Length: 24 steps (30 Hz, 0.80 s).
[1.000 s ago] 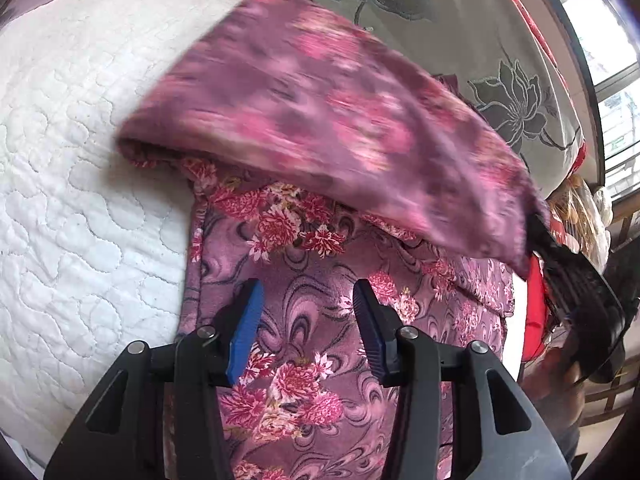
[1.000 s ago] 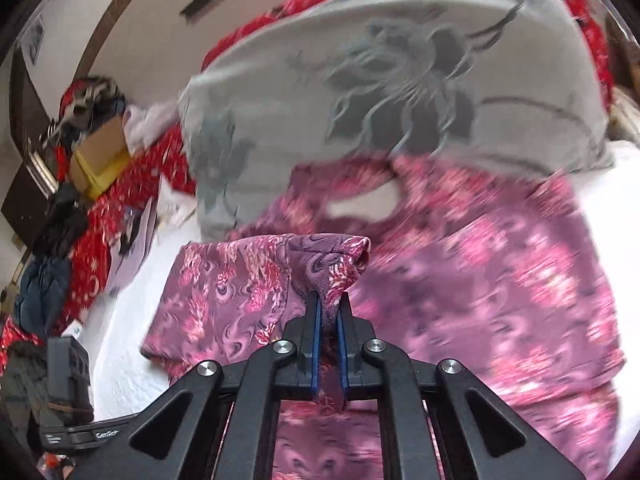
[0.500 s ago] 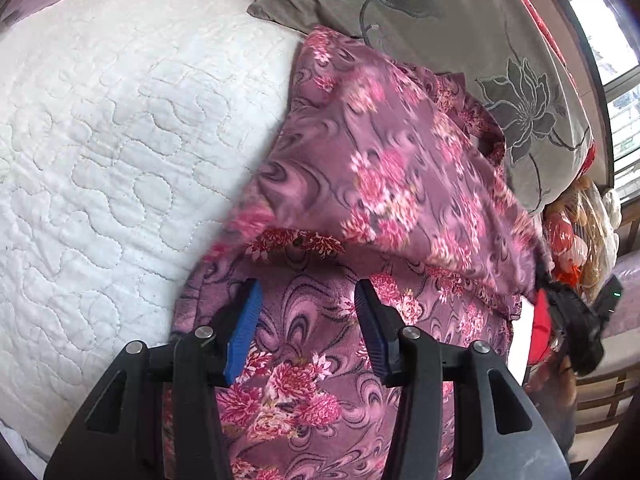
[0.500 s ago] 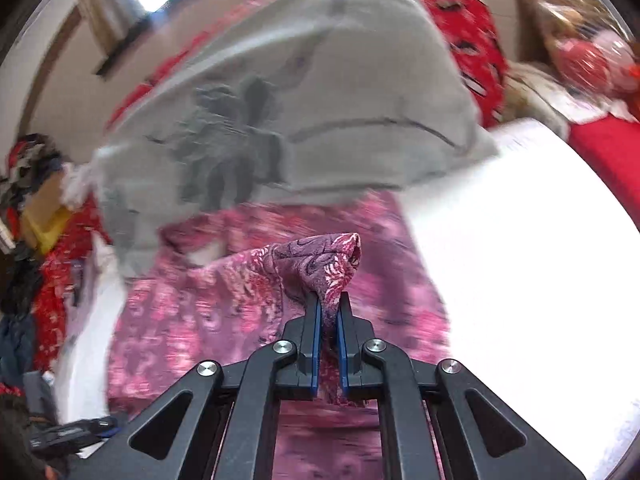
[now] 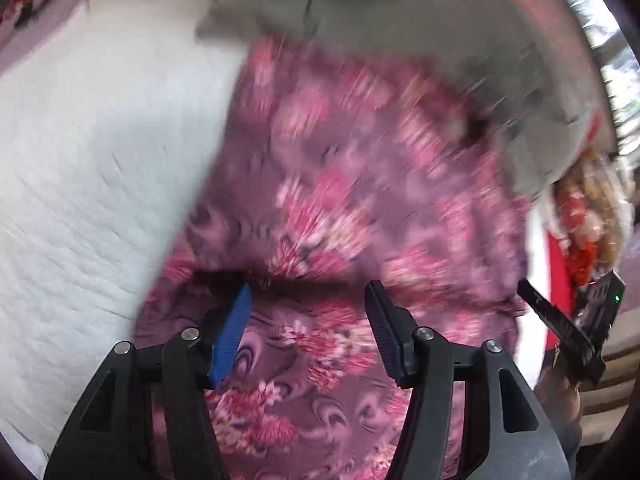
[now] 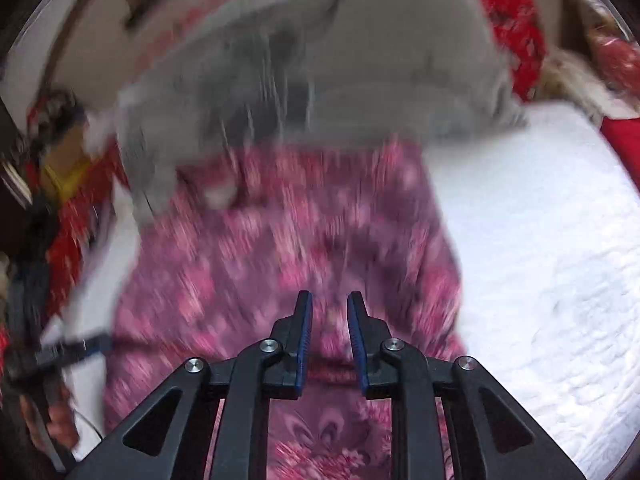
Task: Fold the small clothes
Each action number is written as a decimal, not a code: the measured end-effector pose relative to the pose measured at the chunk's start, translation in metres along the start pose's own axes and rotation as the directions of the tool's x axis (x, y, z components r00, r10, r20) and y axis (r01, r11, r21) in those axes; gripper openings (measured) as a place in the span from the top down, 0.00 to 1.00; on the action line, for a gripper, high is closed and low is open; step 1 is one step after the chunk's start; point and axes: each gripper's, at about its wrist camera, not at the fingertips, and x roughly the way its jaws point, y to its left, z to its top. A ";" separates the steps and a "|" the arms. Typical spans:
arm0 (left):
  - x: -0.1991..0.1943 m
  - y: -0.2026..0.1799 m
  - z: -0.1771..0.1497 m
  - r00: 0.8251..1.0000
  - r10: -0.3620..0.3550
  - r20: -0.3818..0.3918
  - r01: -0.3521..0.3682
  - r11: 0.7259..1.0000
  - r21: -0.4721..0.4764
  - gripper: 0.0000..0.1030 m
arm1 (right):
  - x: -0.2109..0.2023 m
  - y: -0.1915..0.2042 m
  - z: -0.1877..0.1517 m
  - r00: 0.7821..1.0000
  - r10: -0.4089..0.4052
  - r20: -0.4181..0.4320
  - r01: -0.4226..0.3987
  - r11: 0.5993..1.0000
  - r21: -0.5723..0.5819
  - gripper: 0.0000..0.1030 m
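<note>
A purple garment with pink flowers (image 5: 352, 200) lies on the white quilted bed (image 5: 88, 152), its far part folded over the near part. My left gripper (image 5: 308, 304) is open and empty just above the near part, at the fold's edge. In the right wrist view the same garment (image 6: 288, 248) lies flat and blurred by motion. My right gripper (image 6: 328, 312) is open a little, holding nothing, above the garment. The right gripper also shows at the right edge of the left wrist view (image 5: 560, 320).
A grey pillow with a dark flower print (image 6: 320, 64) lies against the garment's far edge. Red patterned bedding (image 6: 508, 20) and clutter (image 6: 56, 160) lie beyond. White quilt (image 6: 540, 240) spreads to the right of the garment.
My right gripper has let go of the garment's corner and its jaws have parted. The folded part now lies on the garment. Both cameras are moving, so the views are blurred.
</note>
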 end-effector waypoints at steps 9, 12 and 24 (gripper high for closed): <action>-0.009 -0.015 -0.031 0.996 0.090 -0.007 -0.088 0.985 0.146 0.41 | -0.015 -0.004 -0.023 0.987 -0.066 -0.145 0.056 0.996 -0.075 0.76; -0.018 -0.012 -0.057 0.997 0.073 -0.037 -0.066 0.984 0.165 0.41 | -0.034 -0.010 -0.050 0.979 -0.098 -0.177 0.079 0.991 -0.111 0.75; -0.066 0.018 -0.149 0.989 0.035 -0.141 -0.008 0.983 0.185 0.41 | -0.100 -0.039 -0.167 0.983 -0.050 -0.175 0.052 0.999 0.003 0.67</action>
